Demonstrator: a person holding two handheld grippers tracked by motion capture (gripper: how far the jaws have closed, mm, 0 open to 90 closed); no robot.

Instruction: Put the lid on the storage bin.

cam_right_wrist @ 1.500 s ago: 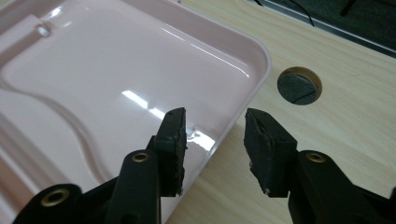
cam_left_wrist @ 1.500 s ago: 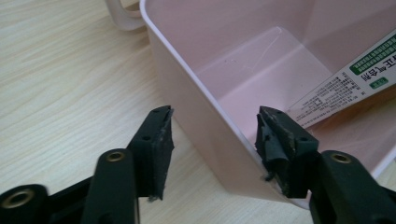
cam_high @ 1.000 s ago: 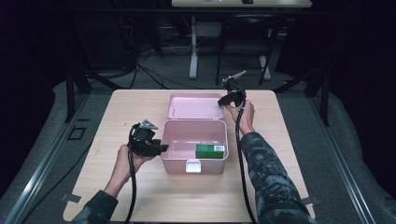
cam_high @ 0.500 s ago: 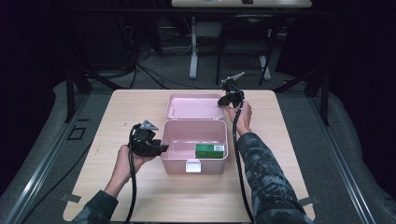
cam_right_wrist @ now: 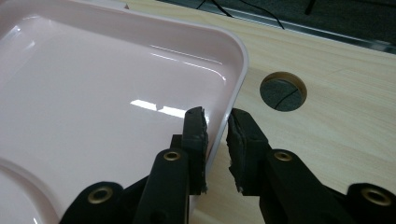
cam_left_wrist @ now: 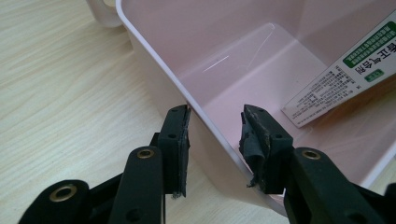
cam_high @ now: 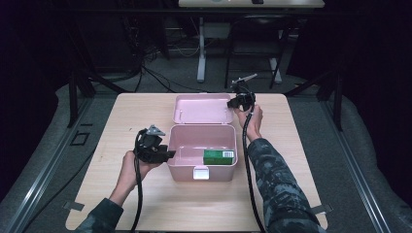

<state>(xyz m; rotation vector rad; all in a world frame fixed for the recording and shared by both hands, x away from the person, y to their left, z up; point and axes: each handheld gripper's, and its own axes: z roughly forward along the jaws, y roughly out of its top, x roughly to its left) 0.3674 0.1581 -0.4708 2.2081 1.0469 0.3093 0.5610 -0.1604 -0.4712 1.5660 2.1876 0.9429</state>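
Since a second ago the right gripper (cam_high: 236,102) has been closing its jaws, and they now stand narrow around the rim of the pink lid (cam_high: 203,108), one jaw inside the lid and one outside; in the right gripper view (cam_right_wrist: 215,122) the pads sit close on either side of the rim at its rounded corner, though whether both press on it cannot be told. The hand itself has hardly shifted. The left gripper (cam_high: 165,154) has kept its place, its jaws astride the left wall of the pink box (cam_high: 177,155): in the left gripper view (cam_left_wrist: 215,123) the outer pad (cam_left_wrist: 183,135) touches the wall, while the inner one stands off it. The lid lies open behind the box on the wooden table (cam_high: 145,111). A green carton (cam_high: 218,157) lies inside the box at its right front, well apart from both grippers.
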